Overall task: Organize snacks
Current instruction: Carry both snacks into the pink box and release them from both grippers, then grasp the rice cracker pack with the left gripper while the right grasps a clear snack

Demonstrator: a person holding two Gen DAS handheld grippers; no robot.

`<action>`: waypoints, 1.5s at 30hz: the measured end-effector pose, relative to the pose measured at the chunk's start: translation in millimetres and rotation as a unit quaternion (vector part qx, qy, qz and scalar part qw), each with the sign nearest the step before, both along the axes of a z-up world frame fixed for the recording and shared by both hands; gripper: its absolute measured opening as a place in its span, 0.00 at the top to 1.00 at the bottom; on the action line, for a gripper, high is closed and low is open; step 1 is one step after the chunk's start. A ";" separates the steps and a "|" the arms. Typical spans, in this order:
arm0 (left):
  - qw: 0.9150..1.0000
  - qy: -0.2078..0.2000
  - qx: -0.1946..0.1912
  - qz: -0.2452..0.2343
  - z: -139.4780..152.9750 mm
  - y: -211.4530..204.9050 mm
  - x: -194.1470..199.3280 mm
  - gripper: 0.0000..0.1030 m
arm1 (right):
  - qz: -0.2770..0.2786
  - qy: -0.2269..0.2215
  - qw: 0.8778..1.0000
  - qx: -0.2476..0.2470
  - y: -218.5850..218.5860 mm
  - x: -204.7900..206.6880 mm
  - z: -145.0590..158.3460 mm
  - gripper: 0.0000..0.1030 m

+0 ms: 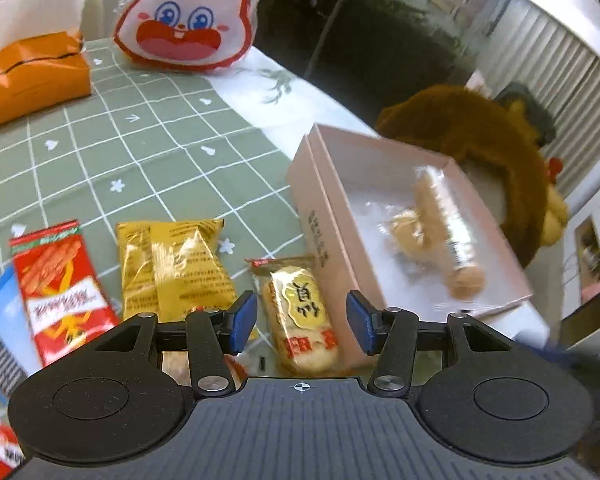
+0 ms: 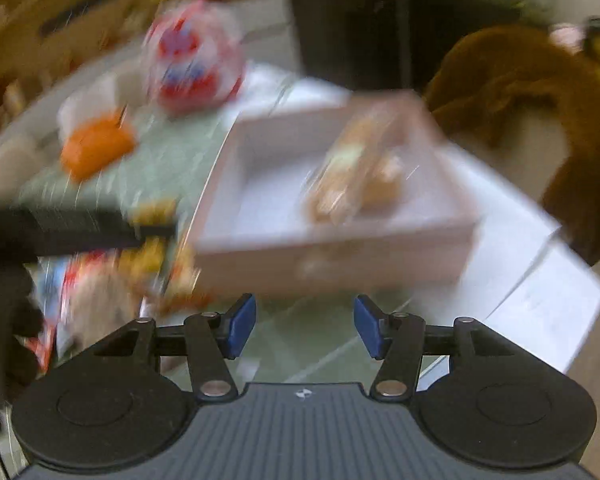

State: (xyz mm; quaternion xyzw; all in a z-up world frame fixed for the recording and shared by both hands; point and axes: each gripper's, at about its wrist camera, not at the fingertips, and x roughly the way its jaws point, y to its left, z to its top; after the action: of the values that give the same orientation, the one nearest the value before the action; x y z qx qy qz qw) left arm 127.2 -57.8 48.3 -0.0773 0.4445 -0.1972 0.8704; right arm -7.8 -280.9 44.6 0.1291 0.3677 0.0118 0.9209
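Observation:
My left gripper (image 1: 302, 322) is open, its blue pads standing either side of a rice cracker packet (image 1: 300, 312) that lies flat on the green checked cloth (image 1: 148, 152); the pads do not press on it. Left of it lie a yellow packet (image 1: 176, 268), a red packet (image 1: 60, 292) and a blue one (image 1: 0, 320). An open pink box (image 1: 320, 208) to the right holds a clear-wrapped biscuit roll (image 1: 448, 232) and a round biscuit (image 1: 410, 228). My right gripper (image 2: 305, 326) is open with nothing between its fingers, just short of the pink box (image 2: 340, 252). The right wrist view is blurred.
A rabbit-face bag (image 1: 188, 16) and an orange tissue box (image 1: 32, 76) stand at the far side of the table. A brown plush toy (image 1: 492, 140) lies behind the box. A black blurred shape (image 2: 60, 228) crosses the left of the right wrist view. White paper (image 2: 548, 312) lies at the right.

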 end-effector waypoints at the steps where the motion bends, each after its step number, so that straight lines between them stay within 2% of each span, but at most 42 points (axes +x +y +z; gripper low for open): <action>1: 1.000 0.000 0.008 -0.004 -4.2 -2.4 2.1 0.47 | -0.011 -0.013 1.000 0.000 -6.8 -0.2 6.6 0.47; 5: 1.000 0.005 0.018 -0.011 -15.9 -4.3 3.3 0.53 | -0.031 -0.034 0.999 0.001 -28.4 27.9 26.1 0.47; 7: 0.999 0.004 0.024 -0.020 -18.4 -3.4 0.7 0.53 | -0.030 -0.018 0.999 -0.001 -28.9 52.9 24.5 0.54; 9: 0.999 0.001 0.025 -0.024 -20.2 -3.0 0.3 0.53 | -0.027 0.013 0.999 0.013 -22.2 83.7 16.9 0.68; 11: 0.999 -0.003 0.024 -0.028 -20.8 -1.8 -0.2 0.53 | -0.006 0.033 0.999 0.032 -8.6 108.2 10.9 0.74; 14: 0.999 -0.006 0.028 -0.032 -20.7 -3.0 1.9 0.53 | 0.062 0.028 0.992 0.105 4.9 117.2 10.5 0.75; 16: 0.999 -0.008 0.032 -0.029 -21.0 -5.1 4.5 0.51 | 0.074 0.018 0.993 0.089 14.2 111.5 15.1 0.75; 20: 0.999 -0.005 0.029 -0.032 -25.9 -9.5 11.1 0.48 | 0.072 -0.015 0.997 -0.001 22.0 76.4 24.2 0.74; 23: 0.999 -0.007 0.020 -0.043 -26.8 -8.7 8.9 0.54 | 0.069 -0.037 0.997 -0.025 19.2 39.6 26.6 0.70; 26: 0.997 -0.013 0.023 -0.077 -26.0 -2.6 -5.0 0.55 | 0.071 -0.030 0.996 -0.034 17.3 9.6 19.1 0.59; 31: 0.995 -0.003 0.018 -0.100 -23.1 22.7 -38.8 0.58 | 0.098 0.019 0.995 -0.025 35.3 -14.7 -15.6 0.59; 34: 0.996 0.019 0.001 -0.091 -22.3 39.9 -52.3 0.58 | 0.123 0.030 0.992 0.011 56.5 -22.9 -24.5 0.56; 36: 0.997 0.032 -0.008 -0.072 -22.0 51.3 -54.5 0.58 | 0.138 0.031 0.989 0.040 75.8 -26.4 -26.0 0.49; 38: 0.998 0.035 -0.007 -0.053 -19.6 59.8 -54.7 0.60 | 0.161 0.031 0.985 0.052 97.3 -32.6 -27.8 0.49; 42: 0.999 0.031 0.009 -0.041 -16.8 62.9 -58.3 0.60 | 0.207 0.016 0.978 0.028 140.0 -39.6 -27.4 0.49; 45: 0.999 0.025 0.012 -0.039 -18.2 62.6 -62.2 0.60 | 0.200 0.011 0.980 -0.006 153.6 -41.6 -34.9 0.48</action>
State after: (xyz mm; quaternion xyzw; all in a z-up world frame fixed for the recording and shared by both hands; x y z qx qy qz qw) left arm 65.0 4.8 30.1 -0.0546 0.4710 -0.2236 0.8516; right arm -49.3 -127.3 9.7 0.0474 0.3960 0.1919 0.8967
